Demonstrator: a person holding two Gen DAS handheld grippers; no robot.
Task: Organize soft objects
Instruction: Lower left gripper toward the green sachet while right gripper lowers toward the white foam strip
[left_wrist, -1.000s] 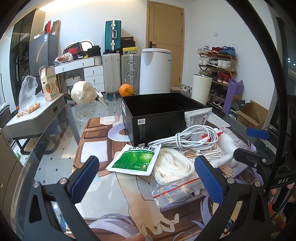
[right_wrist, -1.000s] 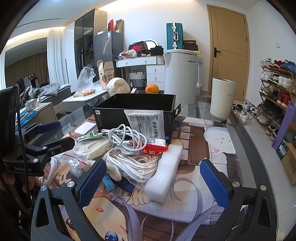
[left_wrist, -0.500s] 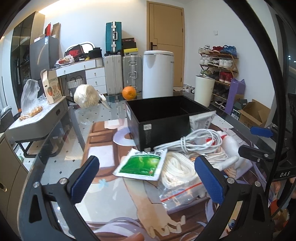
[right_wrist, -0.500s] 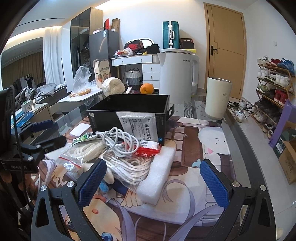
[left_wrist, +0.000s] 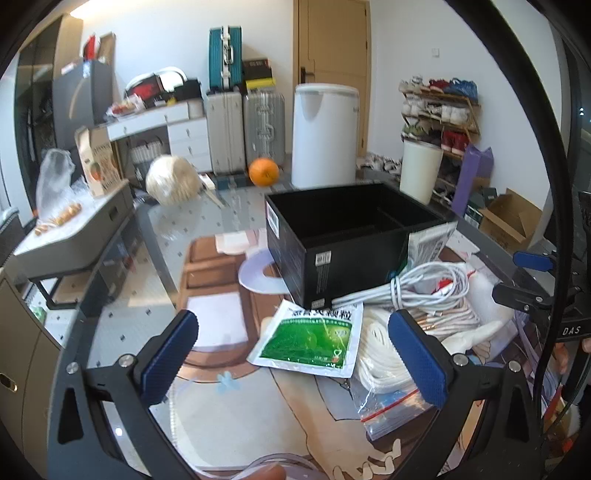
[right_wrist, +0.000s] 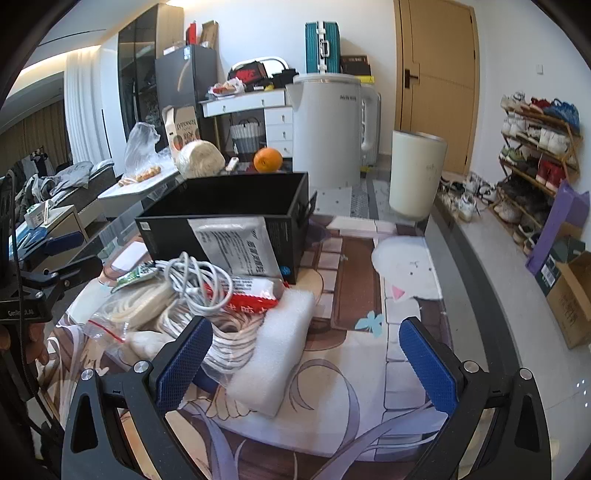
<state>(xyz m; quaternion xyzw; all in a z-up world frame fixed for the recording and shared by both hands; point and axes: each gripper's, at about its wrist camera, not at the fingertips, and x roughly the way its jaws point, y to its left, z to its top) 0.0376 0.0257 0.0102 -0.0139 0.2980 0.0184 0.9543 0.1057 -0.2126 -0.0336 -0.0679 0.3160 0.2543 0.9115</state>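
Underneath everything, the bench (right_wrist: 461, 295) is glass-topped, with a smooth printed cartoon mat (right_wrist: 332, 373) spread over it. On the mat stands a rigid black box (left_wrist: 343, 236), rectangular, open-topped and split by a divider, with a small white label on its near wall. Against its front lies the heap of soft things: a spongy white foam block (right_wrist: 273, 350), coarse white rope in a clear zip bag (left_wrist: 380, 354) with a red seal line, a glossy coiled white cable (left_wrist: 428, 284), a silvery foil pouch (right_wrist: 236, 247) with dark print leaning on the box, and a flat green sachet (left_wrist: 310, 338) headed by Chinese characters, too small to read reliably.

Left tongs (left_wrist: 293, 354) stand wide apart and empty, the green sachet lying between their blue cross-hatched pads, the rope bag under the right-hand pad. Right tongs (right_wrist: 304, 363) are likewise spread and empty, the foam block just ahead between their pads.
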